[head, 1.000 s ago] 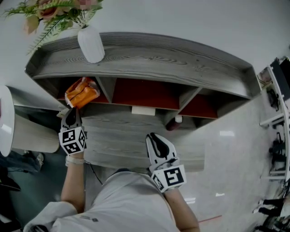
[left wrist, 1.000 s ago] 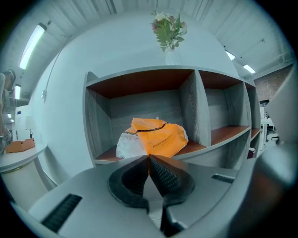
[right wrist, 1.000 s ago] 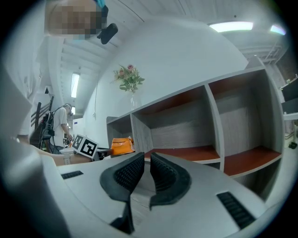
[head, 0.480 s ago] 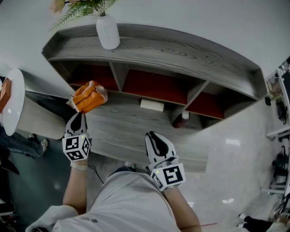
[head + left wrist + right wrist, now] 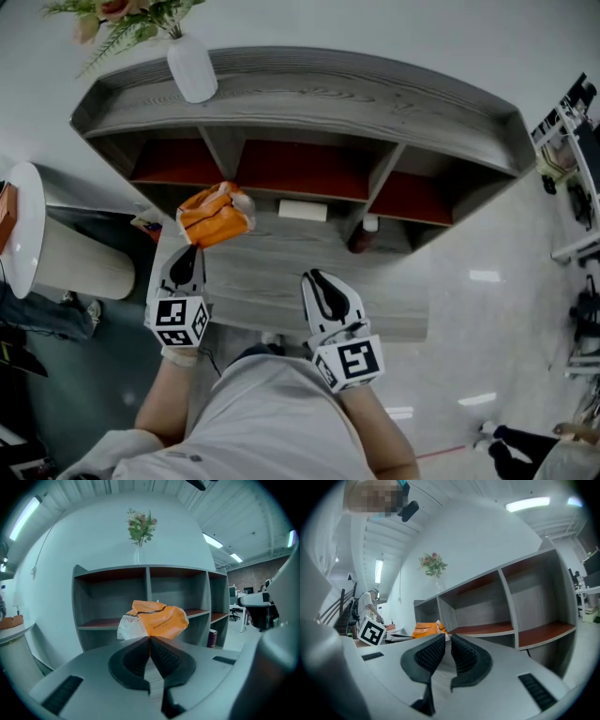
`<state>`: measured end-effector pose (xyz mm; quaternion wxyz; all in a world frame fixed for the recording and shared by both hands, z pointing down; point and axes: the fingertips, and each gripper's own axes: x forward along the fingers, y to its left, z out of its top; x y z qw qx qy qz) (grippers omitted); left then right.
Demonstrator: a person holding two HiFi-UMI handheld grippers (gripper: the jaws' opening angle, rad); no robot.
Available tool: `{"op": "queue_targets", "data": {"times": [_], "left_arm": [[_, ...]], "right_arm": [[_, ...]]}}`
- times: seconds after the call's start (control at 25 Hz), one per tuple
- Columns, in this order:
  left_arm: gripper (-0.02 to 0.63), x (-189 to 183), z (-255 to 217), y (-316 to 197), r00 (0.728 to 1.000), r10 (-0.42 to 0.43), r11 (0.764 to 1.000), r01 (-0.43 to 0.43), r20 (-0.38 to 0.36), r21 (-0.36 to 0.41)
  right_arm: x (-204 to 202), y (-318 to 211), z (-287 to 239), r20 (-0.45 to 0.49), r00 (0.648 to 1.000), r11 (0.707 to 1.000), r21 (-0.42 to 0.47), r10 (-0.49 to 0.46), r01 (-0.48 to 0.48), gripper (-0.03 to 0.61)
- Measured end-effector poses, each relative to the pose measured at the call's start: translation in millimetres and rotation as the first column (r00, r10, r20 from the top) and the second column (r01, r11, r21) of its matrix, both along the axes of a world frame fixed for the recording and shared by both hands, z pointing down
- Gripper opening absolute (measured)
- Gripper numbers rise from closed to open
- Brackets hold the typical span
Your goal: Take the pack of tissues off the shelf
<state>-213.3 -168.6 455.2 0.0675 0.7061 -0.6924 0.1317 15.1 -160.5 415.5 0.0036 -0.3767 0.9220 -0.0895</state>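
The grey shelf (image 5: pixel 309 94) stands where it did, but the pack is gone from the mouth of its left compartment. The orange pack of tissues (image 5: pixel 216 216) now hangs clear in front of the shelf, drawn back toward the person. The left gripper (image 5: pixel 190 251) pinches its lower edge, jaws clamped tight. The right gripper (image 5: pixel 317 277) stays low, closed on nothing.

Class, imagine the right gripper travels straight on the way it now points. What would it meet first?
Most likely the grey wooden shelf unit, around its middle compartment; the right gripper has nothing nearer ahead. The orange tissue pack sits left of that line. Depth is uncertain.
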Motion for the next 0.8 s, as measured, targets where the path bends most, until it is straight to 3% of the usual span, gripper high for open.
{"op": "queue_targets", "data": {"times": [0.2, 0.4, 0.56, 0.8], "left_arm": [[0.02, 54, 1, -20, 0.99, 0.142, 0.99, -0.142, -0.019, 0.0], [0.02, 110, 1, -38, 0.958, 0.284, 0.959, -0.284, -0.046, 0.002], [0.02, 156, 1, -49, 0.917, 0.395, 0.919, -0.395, -0.061, 0.005], [0.02, 222, 1, -54, 0.835, 0.543, 0.839, -0.544, -0.082, 0.011]], "right_arm": [[36, -2, 0, 0.003, 0.993, 0.993, 0.003, 0.114, -0.114, 0.049], [80, 1, 2, -0.004, 0.968, 0.968, -0.002, 0.25, -0.25, 0.049], [115, 3, 0, -0.012, 0.934, 0.934, 0.007, 0.356, -0.356, 0.049], [162, 15, -3, -0.025, 0.872, 0.873, 0.008, 0.489, -0.489, 0.049]]}}
